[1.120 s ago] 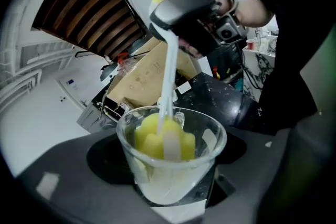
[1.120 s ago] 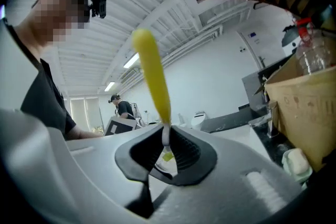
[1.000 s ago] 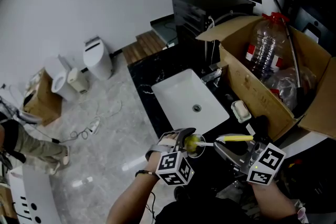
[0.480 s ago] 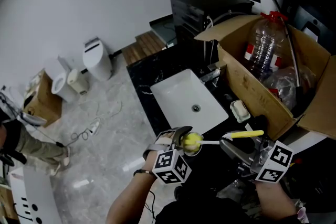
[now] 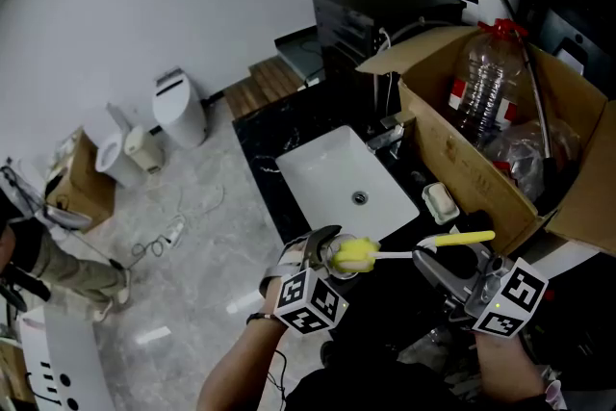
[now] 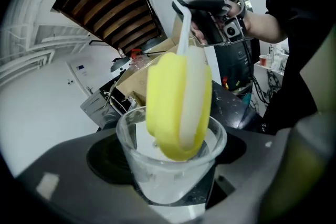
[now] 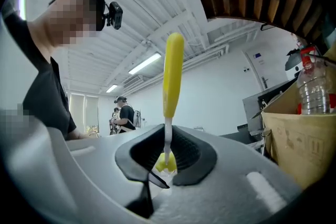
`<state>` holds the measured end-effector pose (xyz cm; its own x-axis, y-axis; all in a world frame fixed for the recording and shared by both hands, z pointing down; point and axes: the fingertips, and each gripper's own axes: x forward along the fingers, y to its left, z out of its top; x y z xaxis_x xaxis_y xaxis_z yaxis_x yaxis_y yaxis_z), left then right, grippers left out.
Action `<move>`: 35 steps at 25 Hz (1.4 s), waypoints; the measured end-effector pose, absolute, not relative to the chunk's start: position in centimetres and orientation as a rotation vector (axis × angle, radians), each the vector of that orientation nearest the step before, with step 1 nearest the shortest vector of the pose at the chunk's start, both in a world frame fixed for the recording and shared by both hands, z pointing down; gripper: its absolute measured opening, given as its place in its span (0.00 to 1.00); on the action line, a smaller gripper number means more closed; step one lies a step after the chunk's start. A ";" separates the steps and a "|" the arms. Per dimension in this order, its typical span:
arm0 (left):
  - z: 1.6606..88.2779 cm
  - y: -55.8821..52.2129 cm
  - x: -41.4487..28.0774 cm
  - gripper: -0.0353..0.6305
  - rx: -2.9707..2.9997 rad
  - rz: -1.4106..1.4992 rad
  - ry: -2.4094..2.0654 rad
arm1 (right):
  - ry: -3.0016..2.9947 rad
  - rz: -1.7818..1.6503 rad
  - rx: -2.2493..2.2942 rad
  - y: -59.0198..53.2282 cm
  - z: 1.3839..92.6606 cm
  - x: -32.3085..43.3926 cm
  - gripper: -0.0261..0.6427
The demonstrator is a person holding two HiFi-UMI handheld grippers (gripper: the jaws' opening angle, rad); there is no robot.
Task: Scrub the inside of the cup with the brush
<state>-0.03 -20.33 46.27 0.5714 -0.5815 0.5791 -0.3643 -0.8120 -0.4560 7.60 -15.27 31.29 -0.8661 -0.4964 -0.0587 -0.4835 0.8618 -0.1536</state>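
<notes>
A clear plastic cup (image 6: 157,178) sits tilted between the jaws of my left gripper (image 5: 320,261), which is shut on it. The brush has a yellow sponge head (image 6: 177,105), a thin white stem and a yellow handle (image 5: 464,240). Only the sponge's lower tip is inside the cup's rim; most of it stands out above. My right gripper (image 5: 435,267) is shut on the brush's stem (image 7: 167,136), to the right of the cup. In the right gripper view the handle (image 7: 172,73) sticks up past the jaws, and the sponge head (image 7: 165,163) shows beyond them.
A white sink (image 5: 327,170) is set in the black counter (image 5: 265,125) just beyond the grippers. An open cardboard box (image 5: 452,149) with a plastic bottle (image 5: 486,82) stands on the right, a soap dish (image 5: 441,203) at its foot. A black appliance (image 5: 380,14) stands behind.
The sponge head has come up out of the cup, from deep inside to mostly above the rim. My right gripper drew back to the right and upward; the left one shifted slightly left.
</notes>
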 end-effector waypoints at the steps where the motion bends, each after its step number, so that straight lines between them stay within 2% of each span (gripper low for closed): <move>1: 46.1 -20.6 -0.3 0.71 -2.516 -1.081 0.811 | 2.957 -0.206 -0.765 -15.0 31.5 7.5 0.10; 9: 46.1 -22.0 -2.1 0.71 -2.626 -1.009 1.006 | 2.856 -0.446 -0.654 -14.3 31.7 10.0 0.10; 19: 48.1 -22.2 -1.1 0.71 -2.791 -0.928 1.080 | 2.831 -0.357 -0.942 -16.2 32.8 16.2 0.10; 35: 52.5 -20.8 2.6 0.71 -2.937 -0.866 1.151 | 2.799 -0.465 -1.029 -17.2 36.5 20.8 0.10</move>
